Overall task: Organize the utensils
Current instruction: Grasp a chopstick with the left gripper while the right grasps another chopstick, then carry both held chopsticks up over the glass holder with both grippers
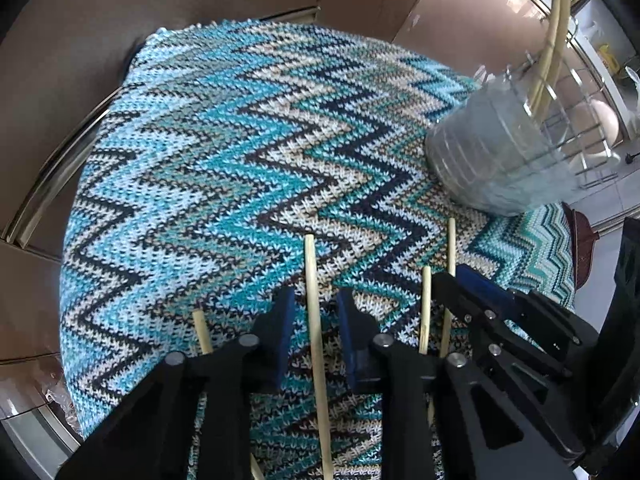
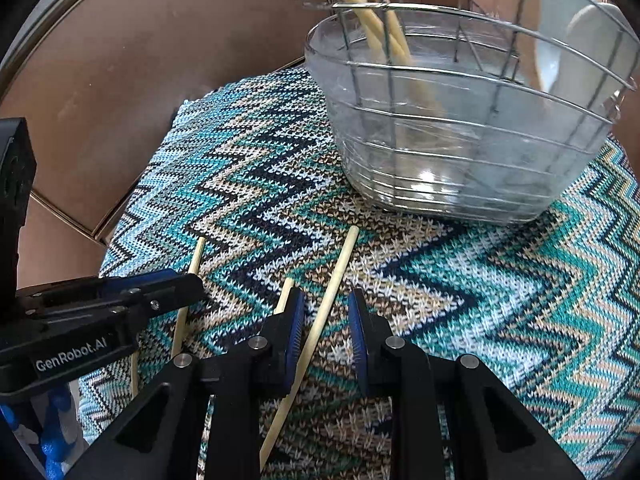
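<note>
Four loose bamboo chopsticks lie on the zigzag-knit cloth (image 1: 224, 152) that covers the tabletop, roughly parallel to one another, and two of them are being addressed at once. The chopstick (image 1: 316, 320) in the left wrist view runs up between the blue pads of the left hand-held gripper (image 1: 316, 312); its jaws stand apart with a visible gap on either side of the stick, so nothing is clamped yet. In the right wrist view another chopstick (image 2: 328, 300) lies slanted between the pads of the right hand-held gripper (image 2: 325, 310), also with clearance on both sides, jaws apart and not gripping. Two more chopsticks (image 2: 192, 280) rest on the cloth between and beside the two tools. Further back on the cloth stands the wire drainer basket (image 2: 480, 120) with a clear plastic liner, a few chopsticks (image 2: 384, 32) already leaning upright in it. The step in hand looks like the pick-up stage of gathering the loose sticks into that basket, with some already stowed and four left. The next move calls for each pair of pads to close squarely on its stick, low enough to catch a thin round shaft against soft knit, then a lift, a turn towards upright, and a drop into the basket.
</note>
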Action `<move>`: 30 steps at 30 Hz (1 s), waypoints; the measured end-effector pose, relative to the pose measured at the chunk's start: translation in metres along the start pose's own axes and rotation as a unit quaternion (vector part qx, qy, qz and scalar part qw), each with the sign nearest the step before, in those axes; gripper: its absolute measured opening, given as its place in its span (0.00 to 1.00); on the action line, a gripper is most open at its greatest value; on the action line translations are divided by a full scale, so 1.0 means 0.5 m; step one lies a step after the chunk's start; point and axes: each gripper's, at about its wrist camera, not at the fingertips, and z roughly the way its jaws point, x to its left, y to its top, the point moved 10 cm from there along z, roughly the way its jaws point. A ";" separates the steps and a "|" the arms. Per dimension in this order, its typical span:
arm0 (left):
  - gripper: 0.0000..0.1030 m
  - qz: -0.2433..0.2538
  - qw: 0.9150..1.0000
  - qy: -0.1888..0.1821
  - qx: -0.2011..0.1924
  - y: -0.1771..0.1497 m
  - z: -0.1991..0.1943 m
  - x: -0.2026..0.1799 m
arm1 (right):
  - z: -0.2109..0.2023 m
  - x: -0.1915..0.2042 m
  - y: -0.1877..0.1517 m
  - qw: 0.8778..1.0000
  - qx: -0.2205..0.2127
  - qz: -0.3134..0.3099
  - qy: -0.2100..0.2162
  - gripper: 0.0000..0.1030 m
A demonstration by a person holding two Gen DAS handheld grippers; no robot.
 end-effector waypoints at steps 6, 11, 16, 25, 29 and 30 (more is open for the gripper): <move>0.05 -0.004 1.000 0.010 -0.002 0.005 0.003 0.003 | 0.004 0.000 0.000 1.000 0.006 0.004 0.015 0.10; 0.05 -0.017 1.000 -0.007 -0.021 -0.003 -0.021 0.010 | -0.021 -0.002 -0.016 0.999 0.003 0.013 0.042 0.06; 0.05 -0.022 0.998 -0.025 -0.060 -0.014 -0.074 0.001 | -0.068 0.011 -0.034 0.998 -0.013 0.002 0.060 0.05; 0.05 -0.008 0.991 -0.032 -0.133 -0.052 -0.192 -0.015 | -0.184 0.063 -0.068 0.991 -0.072 -0.043 0.102 0.05; 0.05 -0.007 0.987 -0.035 -0.156 -0.078 -0.236 -0.018 | -0.238 0.071 -0.096 0.988 -0.095 -0.055 0.109 0.05; 0.05 -0.006 0.986 -0.036 -0.160 -0.084 -0.245 -0.020 | -0.247 0.072 -0.100 0.987 -0.099 -0.057 0.110 0.05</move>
